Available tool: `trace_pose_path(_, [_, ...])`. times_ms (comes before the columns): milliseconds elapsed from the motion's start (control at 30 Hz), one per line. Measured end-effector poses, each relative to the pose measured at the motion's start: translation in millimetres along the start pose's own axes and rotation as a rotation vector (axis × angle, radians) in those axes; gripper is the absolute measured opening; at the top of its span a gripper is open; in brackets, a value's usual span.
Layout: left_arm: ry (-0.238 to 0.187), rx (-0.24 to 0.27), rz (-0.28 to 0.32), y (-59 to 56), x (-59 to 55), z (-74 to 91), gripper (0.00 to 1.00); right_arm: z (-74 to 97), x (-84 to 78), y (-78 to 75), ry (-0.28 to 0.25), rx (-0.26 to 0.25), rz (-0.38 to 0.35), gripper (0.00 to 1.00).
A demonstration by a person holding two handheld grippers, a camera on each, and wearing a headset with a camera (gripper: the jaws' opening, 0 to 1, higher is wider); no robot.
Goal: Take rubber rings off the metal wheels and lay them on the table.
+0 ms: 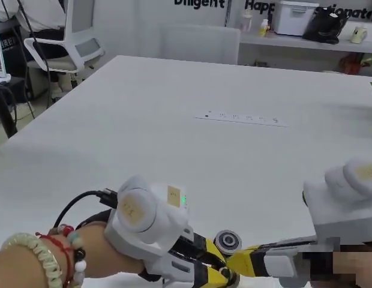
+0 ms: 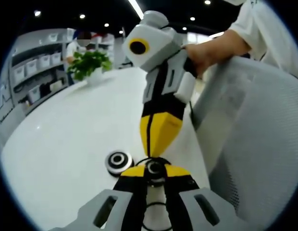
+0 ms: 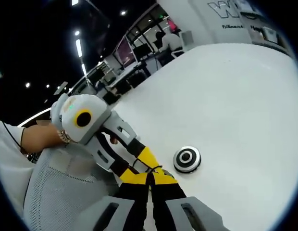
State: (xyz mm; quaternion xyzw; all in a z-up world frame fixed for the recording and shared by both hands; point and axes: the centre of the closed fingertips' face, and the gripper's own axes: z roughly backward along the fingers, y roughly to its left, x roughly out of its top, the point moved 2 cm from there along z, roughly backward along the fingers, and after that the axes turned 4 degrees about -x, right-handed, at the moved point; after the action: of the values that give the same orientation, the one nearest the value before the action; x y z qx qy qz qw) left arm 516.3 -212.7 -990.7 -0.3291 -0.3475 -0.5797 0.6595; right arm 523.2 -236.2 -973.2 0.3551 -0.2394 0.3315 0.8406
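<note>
At the near edge of the white table (image 1: 174, 132) my two grippers meet tip to tip. My left gripper (image 2: 155, 171) is shut on a small metal wheel (image 2: 155, 167). My right gripper (image 3: 149, 177) comes at it head-on and is shut on the thin black rubber ring (image 3: 157, 169) at that wheel. In the head view the left gripper (image 1: 222, 273) comes from the lower left and the right gripper (image 1: 239, 259) from the lower right. A second metal wheel (image 1: 227, 242) with its black ring lies flat on the table just beyond the tips.
A flush socket strip (image 1: 240, 118) sits mid-table. A grey mesh chair back (image 2: 254, 144) is close behind the grippers at the table's near side. An office chair (image 1: 66, 51) stands at the far left, and a potted plant (image 2: 89, 65) stands on the table.
</note>
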Motion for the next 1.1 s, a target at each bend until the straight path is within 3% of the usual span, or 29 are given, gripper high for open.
trace_pose_path(500, [0.004,-0.009,0.025,0.3,2.0,-1.4,0.14,-0.6,-6.2,-2.2,0.034,-0.027,0.019,0.0])
trace_pose_path(633, [0.039,-0.011,0.027,-0.5,3.9,-2.1,0.14,0.7,-6.1,-2.7,0.034,-0.035,0.025,0.0])
trace_pose_path(800, [0.071,-0.008,-0.029,-0.8,7.8,0.3,0.14,1.7,-5.7,-3.9,0.03,-0.041,0.018,0.0])
trace_pose_path(967, [0.061,-0.002,-0.048,-0.4,19.3,9.2,0.18,4.1,-2.4,-5.9,0.014,-0.046,0.001,0.0])
trace_pose_path(1100, [0.073,-0.003,-0.028,-1.5,23.2,16.2,0.3,6.1,-0.6,-7.2,0.004,-0.051,-0.007,0.0])
